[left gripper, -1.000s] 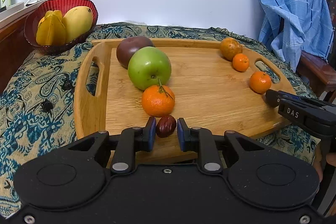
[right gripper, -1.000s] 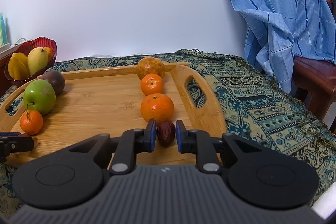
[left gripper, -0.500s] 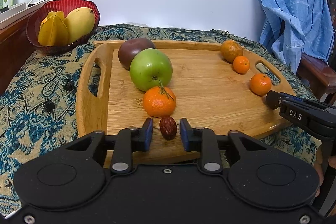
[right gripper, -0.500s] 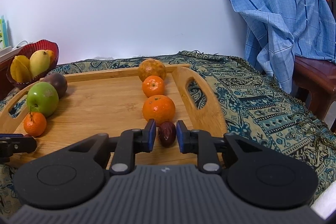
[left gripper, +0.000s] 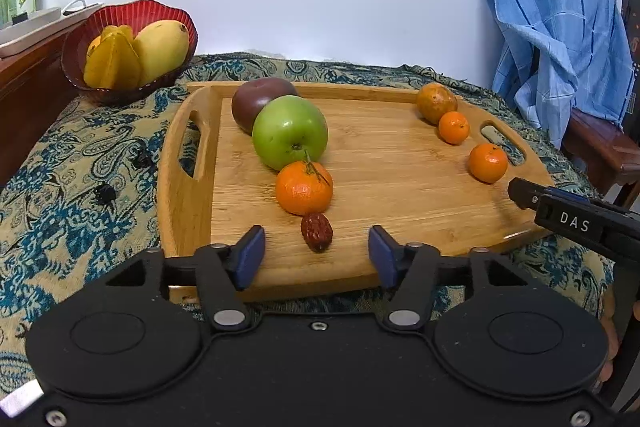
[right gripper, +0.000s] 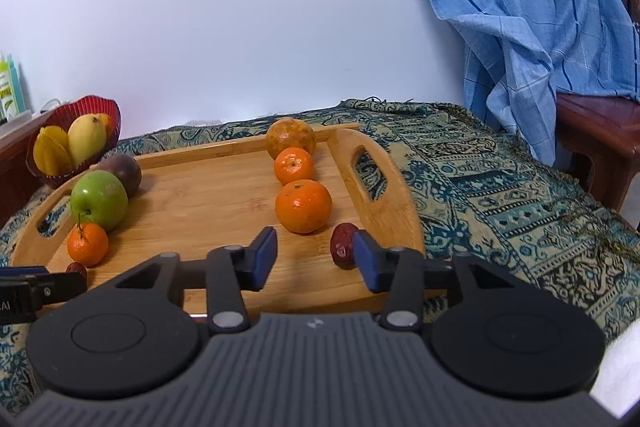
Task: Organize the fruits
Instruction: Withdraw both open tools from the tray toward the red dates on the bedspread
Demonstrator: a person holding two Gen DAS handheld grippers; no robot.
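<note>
You are opening both grippers, left gripper (left gripper: 316,253) and right gripper (right gripper: 314,255), jaws parting, dates (left gripper: 317,237) released on the tray (left gripper: 400,187); keep widening, then back straight off.

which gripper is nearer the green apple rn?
Left. The left gripper, jaws opening around a red date, sits at the near end of the green apple row. The right gripper is by the tray's opposite handle, across from it.
</note>
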